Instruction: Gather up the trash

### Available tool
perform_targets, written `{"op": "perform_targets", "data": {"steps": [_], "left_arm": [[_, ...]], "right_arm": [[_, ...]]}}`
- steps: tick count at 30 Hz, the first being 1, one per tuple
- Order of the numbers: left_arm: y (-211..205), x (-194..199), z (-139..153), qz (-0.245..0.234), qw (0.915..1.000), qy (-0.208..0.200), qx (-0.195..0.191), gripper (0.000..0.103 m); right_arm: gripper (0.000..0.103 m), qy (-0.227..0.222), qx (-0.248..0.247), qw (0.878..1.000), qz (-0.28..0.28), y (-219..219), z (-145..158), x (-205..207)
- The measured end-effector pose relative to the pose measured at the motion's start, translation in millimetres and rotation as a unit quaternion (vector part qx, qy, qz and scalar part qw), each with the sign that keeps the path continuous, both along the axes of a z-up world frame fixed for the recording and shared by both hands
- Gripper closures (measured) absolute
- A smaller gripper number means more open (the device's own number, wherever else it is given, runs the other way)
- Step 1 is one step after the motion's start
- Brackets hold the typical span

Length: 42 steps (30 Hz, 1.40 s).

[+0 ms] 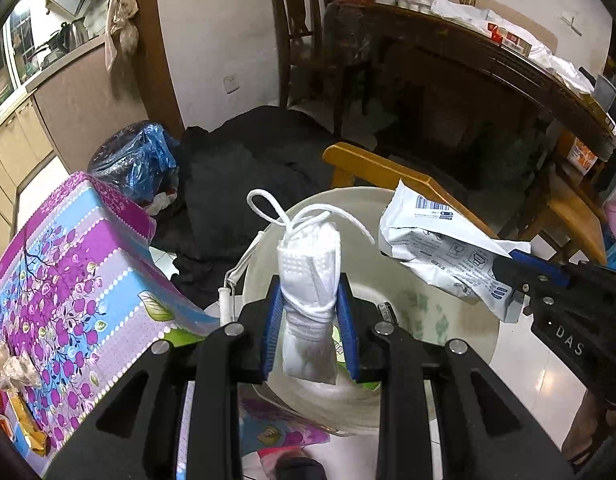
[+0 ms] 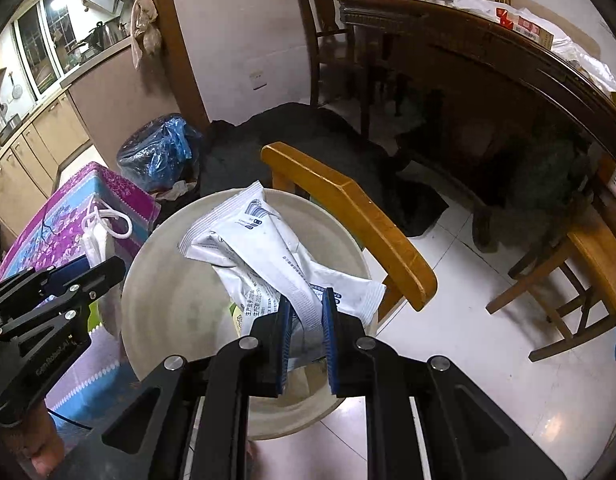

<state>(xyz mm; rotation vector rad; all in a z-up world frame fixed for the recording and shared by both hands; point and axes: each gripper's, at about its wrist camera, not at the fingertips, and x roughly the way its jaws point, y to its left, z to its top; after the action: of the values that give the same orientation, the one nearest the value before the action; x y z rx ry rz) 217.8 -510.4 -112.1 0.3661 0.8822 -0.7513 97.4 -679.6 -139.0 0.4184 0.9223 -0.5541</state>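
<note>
So I've got both hands loaded right now. My left gripper [image 1: 310, 316] is clamped on a rolled-up white face mask [image 1: 310, 276], ear loops sticking up toward 12 o'clock, and my right gripper [image 2: 305, 320] is squeezed down tight on a crumpled white wrapper [image 2: 267, 256] with print and a barcode on it. Both pieces are hanging over the mouth of the round off-white bin [image 2: 163, 292], which sits on the floor between the flowery purple-and-blue tablecloth [image 1: 67, 264] at 9 o'clock and the yellow wooden chair [image 2: 348, 216] at about 2 o'clock.

Looks to me like the step is the drop, and here's how I'd do it well. The mask is nicely centred over the opening in the left view, so I'd just let go there. The wrapper is the fussy one: it's long and its far end reaches toward the rim at 12 o'clock, near the chair. I'd nudge it toward the middle of the bin and lower it a bit before opening, so it doesn't drape over the edge or flop onto the floor tiles [image 2: 468, 320].

Also watch the mask loops; they could snag on a pad when I release.
</note>
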Motion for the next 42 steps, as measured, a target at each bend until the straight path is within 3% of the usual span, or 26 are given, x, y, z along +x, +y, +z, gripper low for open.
{"op": "perform_targets", "data": {"steps": [16, 17, 19, 21, 26, 28, 30, 42], "left_arm": [[-7.0, -0.6, -7.8, -0.005, 0.9999, 0.008, 0.008, 0.078], [-7.9, -0.7, -9.3, -0.005, 0.9999, 0.007, 0.011, 0.076], [-9.5, -0.9, -12.1, -0.007, 0.9999, 0.007, 0.014, 0.062], [-8.8, 0.2, -14.1, -0.007, 0.9999, 0.009, 0.013, 0.047], [-6.2, 4.1, -17.5, -0.001, 0.9998, 0.015, 0.015, 0.039], [-5.4, 5.0, -18.0, 0.001, 0.9998, 0.015, 0.015, 0.035], [-4.8, 5.8, -18.0, 0.003, 0.9998, 0.016, 0.015, 0.03], [-3.2, 5.0, -16.8, 0.007, 0.9997, 0.014, 0.016, 0.027]], "right_arm": [[0.087, -0.005, 0.009, 1.0, 0.004, -3.9, -4.9, -4.4], [0.087, -0.005, 0.013, 1.0, 0.005, -3.9, -6.1, -4.3], [0.085, -0.005, 0.013, 1.0, 0.006, -4.3, -6.7, -3.4], [0.08, -0.004, 0.013, 1.0, 0.004, -4.5, -6.9, -3.2], [0.07, -0.008, 0.01, 1.0, 0.004, -4.5, -4.1, -2.6], [0.061, -0.01, 0.008, 1.0, 0.006, -3.1, -2.0, -2.0], [0.045, -0.014, 0.007, 1.0, 0.01, -1.4, 0.2, -1.4], [0.041, -0.028, 0.003, 0.999, 0.019, 5.3, 10.8, -4.6]]}}
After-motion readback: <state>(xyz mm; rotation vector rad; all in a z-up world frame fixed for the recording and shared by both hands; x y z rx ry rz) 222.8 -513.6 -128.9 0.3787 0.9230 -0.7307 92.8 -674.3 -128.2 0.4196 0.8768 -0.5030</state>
